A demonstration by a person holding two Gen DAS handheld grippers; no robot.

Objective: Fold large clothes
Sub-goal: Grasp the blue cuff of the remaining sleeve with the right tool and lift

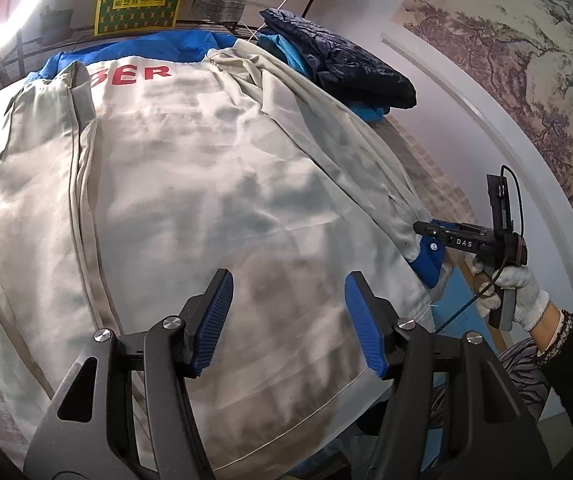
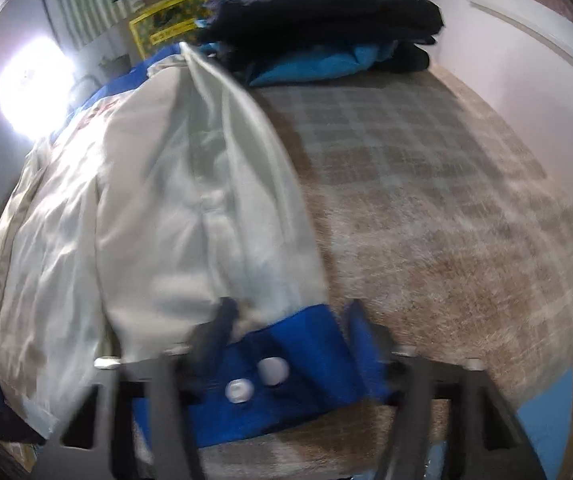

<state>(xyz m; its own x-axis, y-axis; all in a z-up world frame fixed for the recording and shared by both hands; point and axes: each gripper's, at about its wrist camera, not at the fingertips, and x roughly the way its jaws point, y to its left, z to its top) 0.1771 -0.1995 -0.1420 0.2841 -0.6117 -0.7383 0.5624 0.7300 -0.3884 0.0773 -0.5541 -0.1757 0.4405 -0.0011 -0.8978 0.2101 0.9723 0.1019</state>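
A large pale grey jacket (image 1: 190,184) with blue trim and red letters lies back-up on the bed. My left gripper (image 1: 286,316) is open and empty, hovering over its lower hem. My right gripper (image 1: 426,236) is at the jacket's right sleeve end, by the blue cuff (image 1: 430,260). In the right wrist view the sleeve (image 2: 222,200) runs away from me and the blue cuff (image 2: 286,360), with two white snaps, lies between the open jaws of the right gripper (image 2: 290,320). The view is blurred, so a grip does not show.
A folded stack of dark navy and blue clothes (image 1: 342,64) sits at the far right of the bed (image 2: 426,200), which has a plaid cover. A wall (image 1: 486,92) runs along the right side. A bright lamp (image 1: 2,4) and a yellow bag (image 1: 140,0) are behind the bed.
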